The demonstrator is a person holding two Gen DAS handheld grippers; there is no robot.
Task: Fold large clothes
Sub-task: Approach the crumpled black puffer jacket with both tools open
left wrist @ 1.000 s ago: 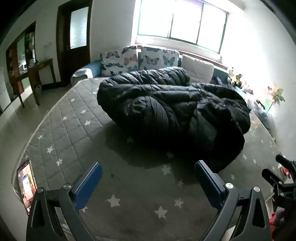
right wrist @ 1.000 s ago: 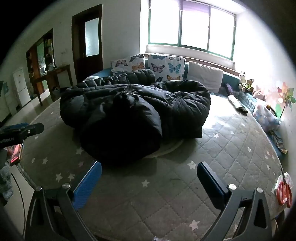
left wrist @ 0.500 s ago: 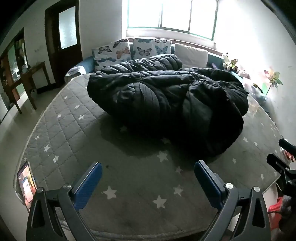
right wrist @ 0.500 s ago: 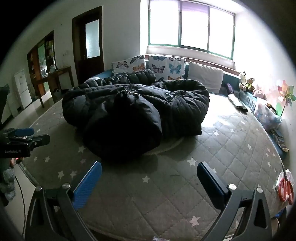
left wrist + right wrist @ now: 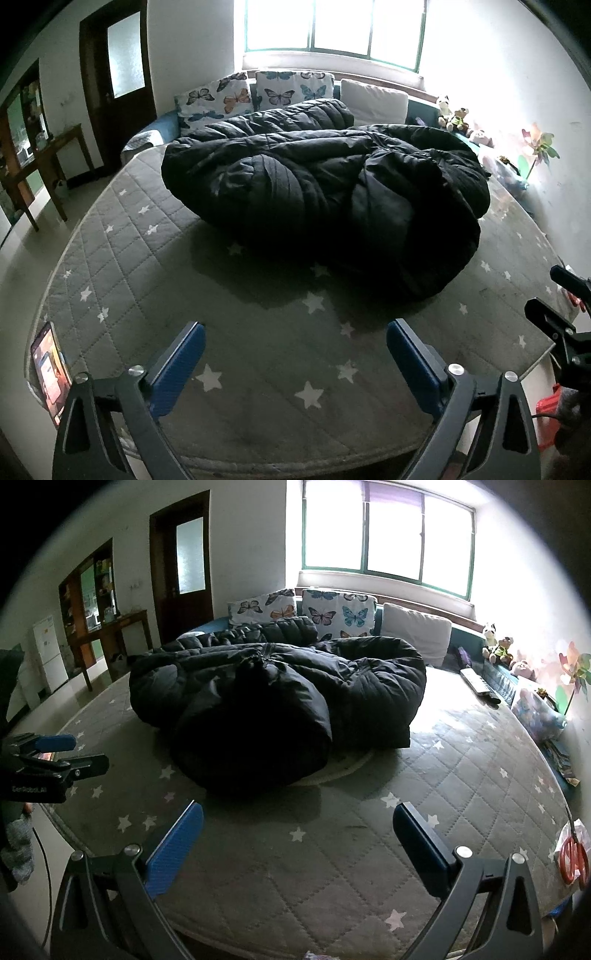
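At the lower left edge of the left wrist view a phone [image 5: 50, 373] with a lit screen lies at the rim of the grey star-quilted mattress [image 5: 122, 236]. Low in the same frame the left gripper [image 5: 295, 354] hangs with its blue pads wide apart and nothing between them. The black puffer coat [image 5: 325, 192], the task's thing, lies heaped in the middle of the frame, well apart from both tools. In the right wrist view the coat [image 5: 280, 701] fills the centre and the right gripper [image 5: 298, 836] below it is likewise spread and empty. Red scissors [image 5: 572, 856] sit at the lower right rim.

By the look of it, folding has not begun; this is the approach. The next move likely calls for finding a hem or sleeve to pinch and spreading the coat flat.

The coat's dark folds hide its sleeves, hood and zipper line.
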